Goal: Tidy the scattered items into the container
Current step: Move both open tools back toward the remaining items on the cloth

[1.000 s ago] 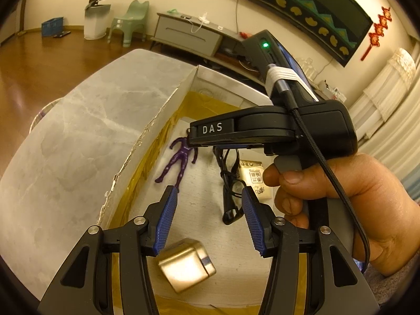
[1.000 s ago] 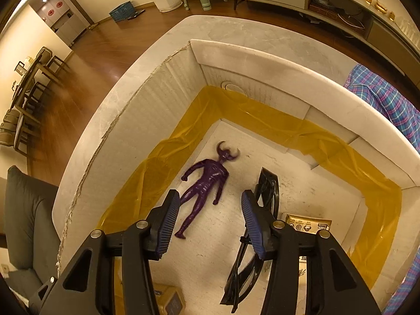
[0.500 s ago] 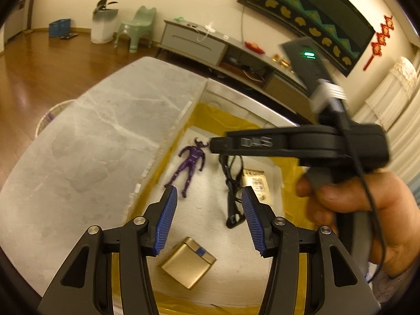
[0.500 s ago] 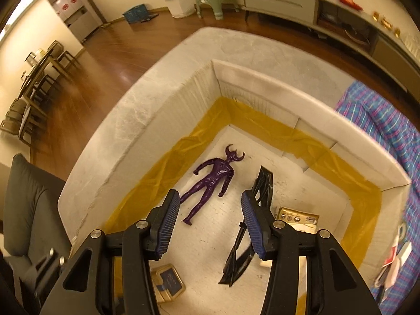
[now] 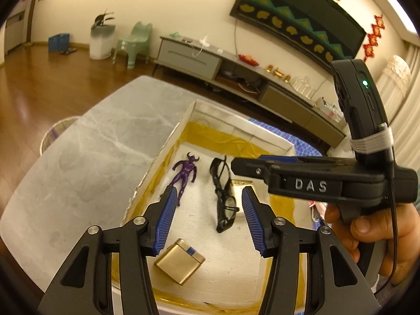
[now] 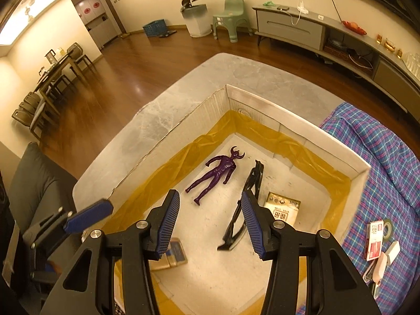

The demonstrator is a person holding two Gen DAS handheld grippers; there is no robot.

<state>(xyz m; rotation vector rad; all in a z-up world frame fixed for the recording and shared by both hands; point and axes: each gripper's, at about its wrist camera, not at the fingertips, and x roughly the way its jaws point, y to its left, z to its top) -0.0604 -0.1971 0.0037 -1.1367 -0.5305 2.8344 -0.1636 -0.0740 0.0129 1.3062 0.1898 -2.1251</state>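
A white cardboard box (image 5: pixel 270 136) (image 6: pixel 294 120) with yellow tape inside stands on a grey marble table. In it lie a purple horned figure (image 5: pixel 185 174) (image 6: pixel 218 174), black glasses (image 5: pixel 223 197) (image 6: pixel 249 199), a gold tin (image 5: pixel 179 262) (image 6: pixel 168 258) and a small printed packet (image 6: pixel 283 208) (image 5: pixel 240 186). My left gripper (image 5: pixel 207 220) is open and empty above the box's near end. My right gripper (image 6: pixel 210 223) is open and empty, high above the box; its body shows in the left wrist view (image 5: pixel 309 181).
The grey marble table (image 5: pixel 86 162) (image 6: pixel 236 76) stretches left of the box. A blue plaid cloth (image 6: pixel 380 162) lies right of the box with a red-white pack (image 6: pixel 374 239) and small items on it. A dark chair (image 6: pixel 39 189) stands at the left.
Both grippers have risen and pulled back from the box, so more of the box and room shows. The items in the box have not moved.
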